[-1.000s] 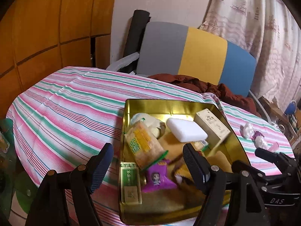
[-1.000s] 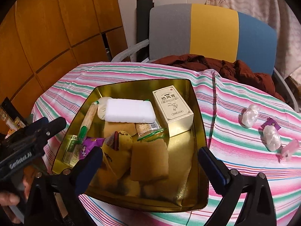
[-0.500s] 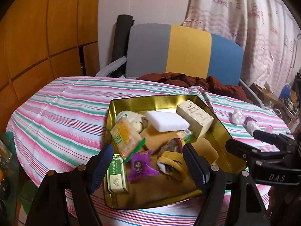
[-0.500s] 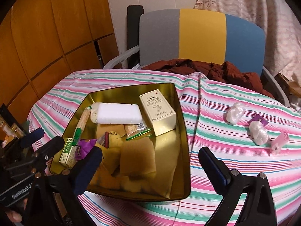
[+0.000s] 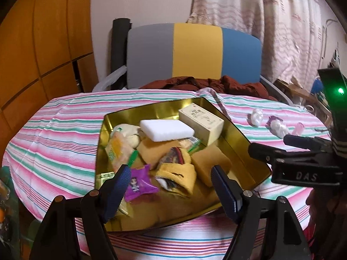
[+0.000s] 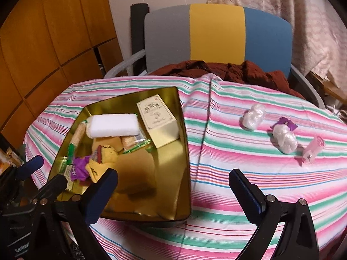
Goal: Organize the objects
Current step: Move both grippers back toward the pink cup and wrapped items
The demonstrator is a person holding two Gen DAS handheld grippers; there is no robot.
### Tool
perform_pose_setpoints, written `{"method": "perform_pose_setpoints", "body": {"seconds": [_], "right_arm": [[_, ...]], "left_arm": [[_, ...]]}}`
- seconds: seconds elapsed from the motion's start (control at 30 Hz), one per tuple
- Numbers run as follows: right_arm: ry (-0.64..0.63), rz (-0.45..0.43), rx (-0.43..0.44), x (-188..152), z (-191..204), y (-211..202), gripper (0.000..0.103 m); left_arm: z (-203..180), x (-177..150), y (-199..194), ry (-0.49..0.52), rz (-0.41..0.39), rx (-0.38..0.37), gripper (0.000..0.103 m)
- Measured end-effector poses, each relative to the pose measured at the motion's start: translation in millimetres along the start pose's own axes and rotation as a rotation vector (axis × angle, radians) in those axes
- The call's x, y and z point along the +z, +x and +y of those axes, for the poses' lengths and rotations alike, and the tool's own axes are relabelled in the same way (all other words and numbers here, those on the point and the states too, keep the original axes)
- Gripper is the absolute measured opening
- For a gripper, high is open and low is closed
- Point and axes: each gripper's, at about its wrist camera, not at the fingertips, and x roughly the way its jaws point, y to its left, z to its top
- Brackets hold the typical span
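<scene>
Resting on a round surface (image 6: 227, 173) under a pink, green and white striped cloth: one gold tin tray (image 6: 182, 151), rectangular, at 9 o'clock of the right wrist view and at centre of the left wrist view.

Tray contents, as seen:
- white sponge block (image 6: 113, 125), lying on top of other items toward the far end;
- cream carton with printed text (image 6: 157, 121), just beside the sponge at its 3 o'clock, against the far right wall;
- tan pads (image 5: 211, 162), flat on the tray floor;
- yellow cloth item with dark markings (image 5: 176, 169), at mid-tray;
- purple sachet (image 5: 138, 184), near the tray's near-left corner;
- green-edged snack packets (image 5: 118, 149) along the left wall; print too blurred to read.

Loose on the cloth, well apart from the tray, toward 2 o'clock in the right wrist view: two white crumpled plastic bundles (image 6: 253, 116) (image 6: 284, 138), the second lying on a purple wrapper (image 6: 286, 122); one small clear pink container (image 6: 314, 149) just beside it.

Left claw (image 5: 169, 184): open, jaws spread wide, empty, hovering above the near end of the tray.
Right claw (image 6: 173, 188): open, jaws spread wide, empty, poised over the tray's right edge and the cloth.

Background: chair back (image 6: 216, 34) in grey, yellow and blue panels at 12 o'clock, dark red garment (image 6: 249, 69) heaped on its seat; wood panelling (image 6: 43, 43) at 10 o'clock; curtain (image 5: 271, 21) at 1 o'clock.
</scene>
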Motion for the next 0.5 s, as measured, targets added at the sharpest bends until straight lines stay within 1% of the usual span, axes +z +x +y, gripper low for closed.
{"method": "perform_pose_setpoints", "body": {"seconds": [0.1,0.23,0.5], "right_arm": [[0.025,0.016,-0.008,-2.5,-11.5,2.8,0.103],[0.062,0.034,-0.025,-4.8,-32.0,5.3,0.103],[0.202,0.079,-0.056,-7.9,-93.1,5.3,0.103]], "left_arm": [[-5.2,-2.4,3.7,0.007,0.023,-0.038,0.077],[-6.6,-2.3,5.0,0.0,0.027,-0.063,0.077],[-10.9,-1.1,9.5,0.003,0.041,-0.095,0.077]]}}
